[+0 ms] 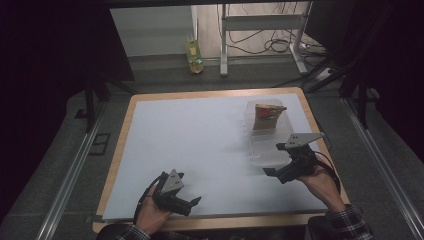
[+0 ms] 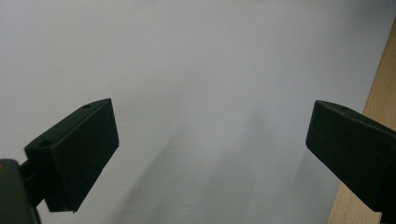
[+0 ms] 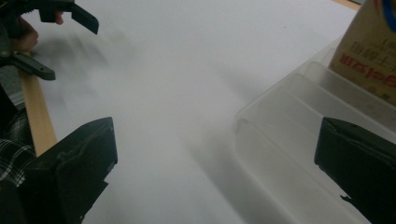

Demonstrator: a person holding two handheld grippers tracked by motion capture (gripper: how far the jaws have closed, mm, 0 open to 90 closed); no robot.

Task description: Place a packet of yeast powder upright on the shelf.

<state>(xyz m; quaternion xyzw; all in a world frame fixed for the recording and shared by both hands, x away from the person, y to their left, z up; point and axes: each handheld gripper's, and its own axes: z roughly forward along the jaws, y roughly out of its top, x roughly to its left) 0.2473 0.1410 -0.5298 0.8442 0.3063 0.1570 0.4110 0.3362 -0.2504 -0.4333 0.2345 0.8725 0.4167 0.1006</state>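
A clear plastic container [image 1: 260,150] lies on the right part of the white mat [image 1: 200,135], with a brown printed carton [image 1: 266,117] standing upright in its far end. My right gripper [image 1: 274,161] hovers at the container's near end, open with nothing between its jaws. In the right gripper view the container's rim [image 3: 280,116] is on the right between the jaws [image 3: 215,140], and the carton [image 3: 369,51] is at the top right. My left gripper [image 1: 190,196] is near the mat's front edge, open and empty [image 2: 210,126] over bare mat.
The wooden table border [image 2: 378,93] runs just beside the left gripper's right jaw. The left gripper [image 3: 72,49] and its hand are at the top left of the right gripper view. A yellow-green bottle [image 1: 194,57] and a metal desk frame [image 1: 260,22] stand on the floor beyond the table.
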